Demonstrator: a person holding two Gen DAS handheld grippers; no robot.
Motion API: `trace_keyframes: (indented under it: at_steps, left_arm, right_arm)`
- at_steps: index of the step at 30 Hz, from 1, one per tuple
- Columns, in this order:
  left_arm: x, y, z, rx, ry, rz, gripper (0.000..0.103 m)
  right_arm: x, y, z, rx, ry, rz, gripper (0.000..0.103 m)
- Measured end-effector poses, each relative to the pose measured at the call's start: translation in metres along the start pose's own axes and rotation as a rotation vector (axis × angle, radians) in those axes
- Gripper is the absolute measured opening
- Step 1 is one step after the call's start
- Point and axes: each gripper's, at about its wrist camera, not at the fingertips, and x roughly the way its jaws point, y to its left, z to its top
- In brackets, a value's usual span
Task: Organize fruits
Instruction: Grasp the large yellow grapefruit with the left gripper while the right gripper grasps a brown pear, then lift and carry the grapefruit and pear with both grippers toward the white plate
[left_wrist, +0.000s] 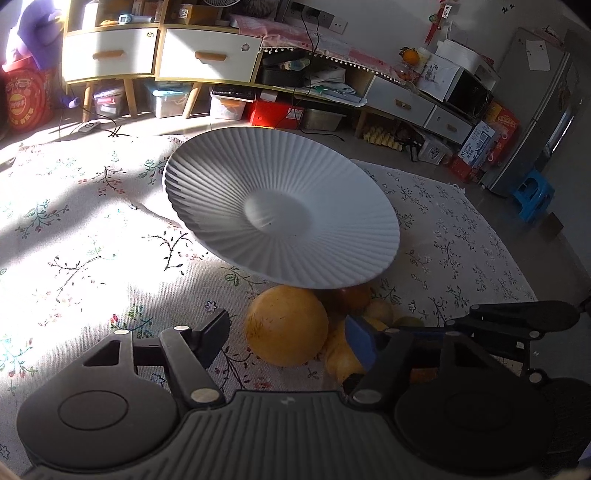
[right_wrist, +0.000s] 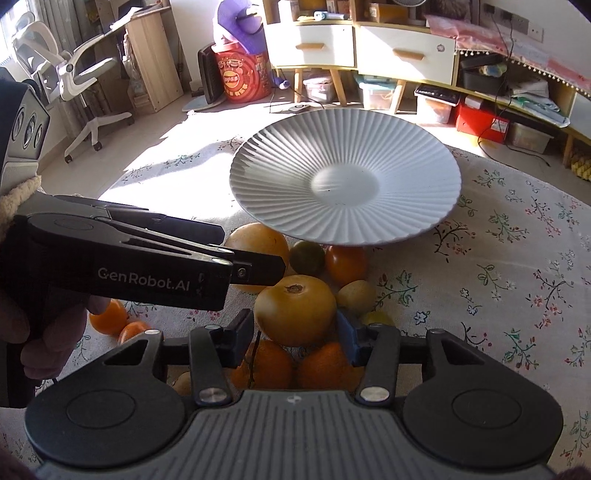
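Right hand-held gripper (right_wrist: 295, 328) | pinching yellow-orange fruit (right_wrist: 295, 310) | left hand-held gripper (left_wrist: 288, 332) part-spread round big fruit (left_wrist: 286, 325), contact unclear

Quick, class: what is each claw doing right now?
Left claw: open, around the large orange fruit.
Right claw: closed on the yellow fruit.
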Motion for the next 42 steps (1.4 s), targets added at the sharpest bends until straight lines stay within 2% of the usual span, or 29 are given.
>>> trace_keyframes:
  at_steps: [6, 10, 18, 23, 26, 34, 37, 42]
  left_arm:
    - [-0.001, 0.002, 0.001, -0.027, -0.003, -0.003, 0.05]
    - [-0.001, 0.004, 0.0, -0.043, 0.007, -0.001, 0.039]
    - [-0.008, 0.003, -0.002, -0.044, 0.014, 0.014, 0.037]
    - [-0.013, 0.006, -0.003, -0.058, 0.04, 0.031, 0.037]
    - [-0.015, 0.008, -0.003, -0.075, 0.052, 0.035, 0.037]
    - [-0.018, 0.013, 0.0, -0.113, 0.079, 0.084, 0.037]
    - [-0.017, 0.015, 0.0, -0.121, 0.085, 0.096, 0.037]
    - [-0.019, 0.015, -0.001, -0.12, 0.09, 0.1, 0.037]
  right_arm:
    - [0.001, 0.001, 0.001, 0.01, -0.01, -0.013, 0.045]
    - [0.001, 0.003, -0.001, 0.006, -0.016, -0.02, 0.045]
    - [-0.003, 0.004, 0.0, 0.01, -0.016, -0.027, 0.042]
    - [-0.007, 0.004, 0.002, 0.009, -0.028, -0.017, 0.034]
    - [-0.008, 0.005, 0.003, 0.001, -0.019, -0.013, 0.032]
    - [0.004, 0.006, 0.005, 0.029, -0.012, -0.025, 0.05]
    - [0.01, 0.008, 0.005, 0.022, -0.007, -0.047, 0.051]
    - [0.011, 0.008, 0.003, 0.024, -0.03, -0.059, 0.046]
